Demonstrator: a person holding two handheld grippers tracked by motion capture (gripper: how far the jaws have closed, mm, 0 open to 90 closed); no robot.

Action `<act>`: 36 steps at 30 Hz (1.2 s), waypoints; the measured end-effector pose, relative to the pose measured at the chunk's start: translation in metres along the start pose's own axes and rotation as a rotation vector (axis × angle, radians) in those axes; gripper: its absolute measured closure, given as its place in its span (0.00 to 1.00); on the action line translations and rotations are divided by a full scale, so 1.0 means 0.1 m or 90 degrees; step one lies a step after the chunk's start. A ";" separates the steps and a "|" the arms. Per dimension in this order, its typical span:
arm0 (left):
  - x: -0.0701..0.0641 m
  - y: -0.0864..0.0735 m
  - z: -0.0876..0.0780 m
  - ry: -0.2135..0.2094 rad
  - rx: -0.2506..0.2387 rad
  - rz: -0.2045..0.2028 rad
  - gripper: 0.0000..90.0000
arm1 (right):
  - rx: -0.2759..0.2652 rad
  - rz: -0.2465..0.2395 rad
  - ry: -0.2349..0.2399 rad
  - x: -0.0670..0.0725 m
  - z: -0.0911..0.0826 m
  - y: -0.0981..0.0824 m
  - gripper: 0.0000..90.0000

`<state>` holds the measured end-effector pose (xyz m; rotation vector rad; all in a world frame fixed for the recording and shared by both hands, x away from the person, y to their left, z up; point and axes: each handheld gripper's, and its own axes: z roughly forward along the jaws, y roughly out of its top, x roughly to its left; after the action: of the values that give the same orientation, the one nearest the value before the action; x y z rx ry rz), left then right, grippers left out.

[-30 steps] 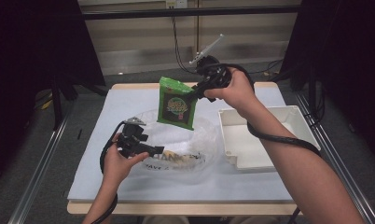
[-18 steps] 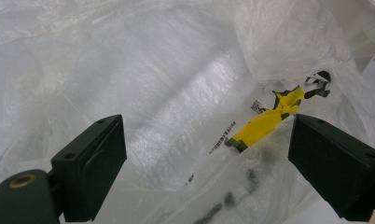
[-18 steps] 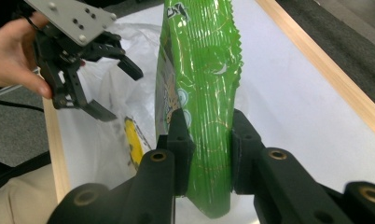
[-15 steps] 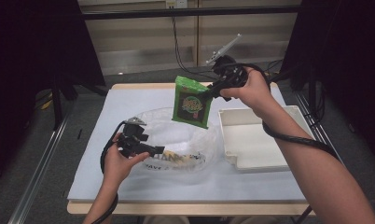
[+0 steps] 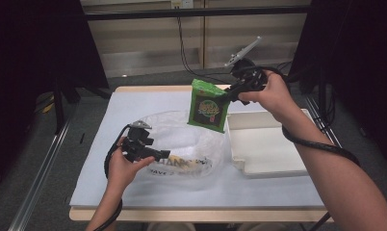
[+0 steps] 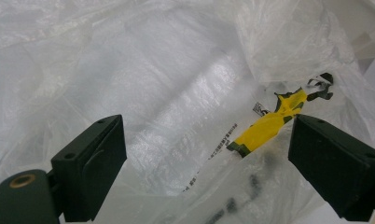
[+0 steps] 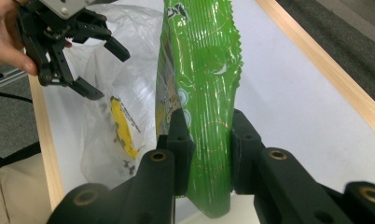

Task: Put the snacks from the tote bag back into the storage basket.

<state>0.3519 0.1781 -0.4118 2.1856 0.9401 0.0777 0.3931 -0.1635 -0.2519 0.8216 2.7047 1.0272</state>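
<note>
A green snack bag [image 5: 208, 109] hangs upright above the table, over the gap between the clear plastic bag [image 5: 182, 139] and the white tray [image 5: 273, 144]. My right gripper [image 5: 227, 96] is shut on its top right edge. In the right gripper view both jaws press the green snack bag [image 7: 199, 56] flat. My left gripper [image 5: 155, 153] rests at the plastic bag's near left rim with its jaws wide apart. The left gripper view looks into the crumpled plastic bag [image 6: 153, 84], where a yellow printed patch [image 6: 269, 126] shows. The left gripper [image 7: 99, 70] stands open in the right gripper view too.
The table top [image 5: 134, 106] is white with a wooden edge [image 5: 148, 89]. The shallow tray sits at the right side. Dark curtains and a metal frame surround the table. Cables trail from both grippers.
My right gripper has carried the green snack bag to the right, from above the plastic bag's far rim toward the tray's left edge. The left gripper has stayed put.
</note>
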 end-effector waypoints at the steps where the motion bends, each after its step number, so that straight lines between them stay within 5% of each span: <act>1: 0.00 0.00 0.00 0.004 0.001 0.000 0.12 | 0.000 0.001 -0.003 -0.01 -0.01 -0.01 0.83; 36: -0.01 0.02 0.12 -0.011 0.020 0.006 0.12 | 0.014 0.054 -0.046 -0.48 -0.36 -0.63 0.82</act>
<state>0.3565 0.1694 -0.4195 2.2165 0.9268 0.0480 0.3945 -0.2484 -0.2689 0.9647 2.6458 0.9669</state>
